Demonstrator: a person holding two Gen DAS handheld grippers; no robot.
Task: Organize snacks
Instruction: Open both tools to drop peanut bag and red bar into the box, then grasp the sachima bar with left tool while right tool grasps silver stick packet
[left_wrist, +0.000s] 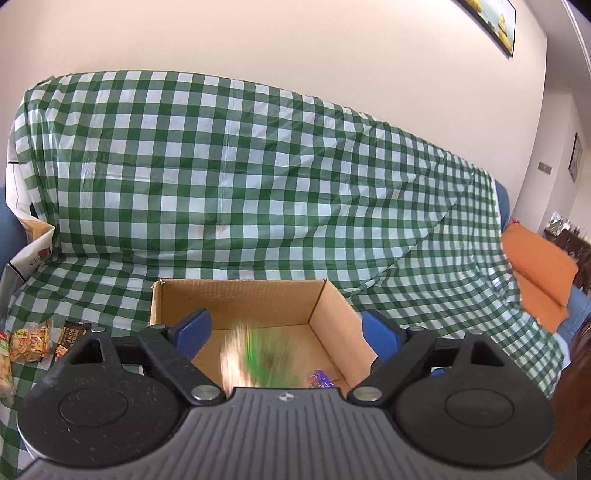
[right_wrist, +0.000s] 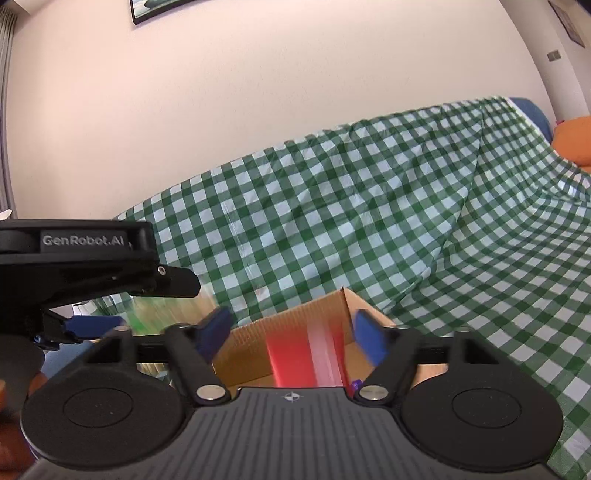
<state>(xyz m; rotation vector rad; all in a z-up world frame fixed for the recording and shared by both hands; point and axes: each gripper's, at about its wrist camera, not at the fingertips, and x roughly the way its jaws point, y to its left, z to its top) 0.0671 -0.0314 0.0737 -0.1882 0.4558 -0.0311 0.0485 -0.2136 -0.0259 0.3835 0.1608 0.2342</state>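
An open cardboard box (left_wrist: 258, 299) sits on the green checked cloth. My left gripper (left_wrist: 286, 332) is open above it. A green and tan snack pack (left_wrist: 255, 360), blurred by motion, is between and below its blue fingers, inside the box mouth. A purple wrapper (left_wrist: 319, 380) lies on the box floor. My right gripper (right_wrist: 291, 334) is open over the same box (right_wrist: 295, 325). A red and white snack pack (right_wrist: 306, 356), blurred, is between its fingers over the box. The left gripper's body (right_wrist: 74, 266) shows at the left in the right wrist view.
Several snack packs (left_wrist: 31, 339) lie on the cloth to the left of the box, among them a dark bar (left_wrist: 72, 332). The checked cloth (left_wrist: 258, 177) covers a sofa back. An orange cushion (left_wrist: 539, 269) is at the right. A paper bag (left_wrist: 33, 236) stands at the left.
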